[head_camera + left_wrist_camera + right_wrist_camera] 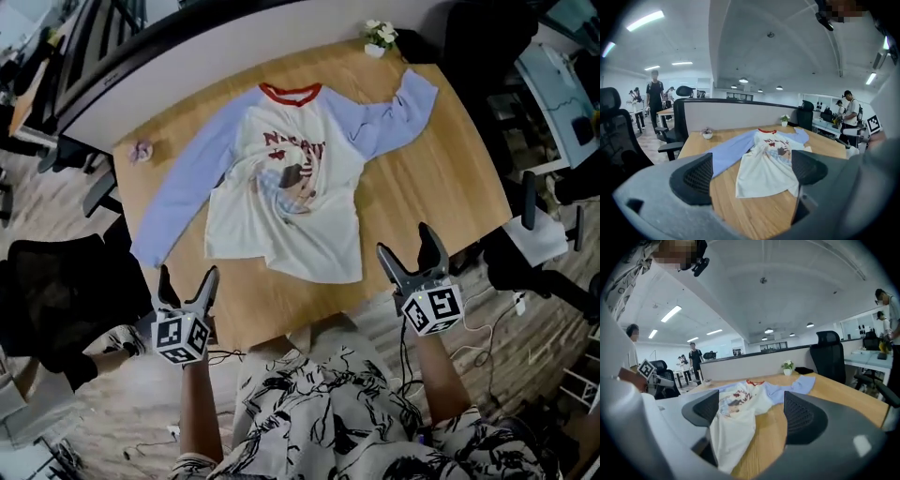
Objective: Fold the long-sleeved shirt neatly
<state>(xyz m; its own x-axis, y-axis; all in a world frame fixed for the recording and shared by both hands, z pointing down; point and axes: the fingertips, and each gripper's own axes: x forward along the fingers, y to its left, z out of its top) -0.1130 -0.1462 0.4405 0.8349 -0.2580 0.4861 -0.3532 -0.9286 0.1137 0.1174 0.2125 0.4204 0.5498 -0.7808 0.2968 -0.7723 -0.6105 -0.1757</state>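
The long-sleeved shirt [291,187] lies spread front-up on the wooden table [441,178], its red collar [290,92] toward the far edge and its white, wrinkled hem toward the person. The blue sleeve on the person's left [183,183] runs straight out at a slant, and its cuff reaches the table's left edge. The other sleeve [394,112] bends up toward the far right corner and ends near a small potted plant [380,37]. A small bowl [141,150] sits near the far left corner, apart from the sleeve. A strip of bare wood shows between the hem and the near edge, and a wider bare stretch lies to the right of the shirt. The left gripper [187,274] is held at the near left corner, just off the edge, with its 2 jaws wide apart and nothing between them; its own view shows only shirt and wood well beyond. The right gripper [405,240] is held over the near edge to the right of the hem, its jaws also wide apart and empty. A black chair [47,300] stands beside the table's left side, and a low partition [187,56] runs along the far edge.
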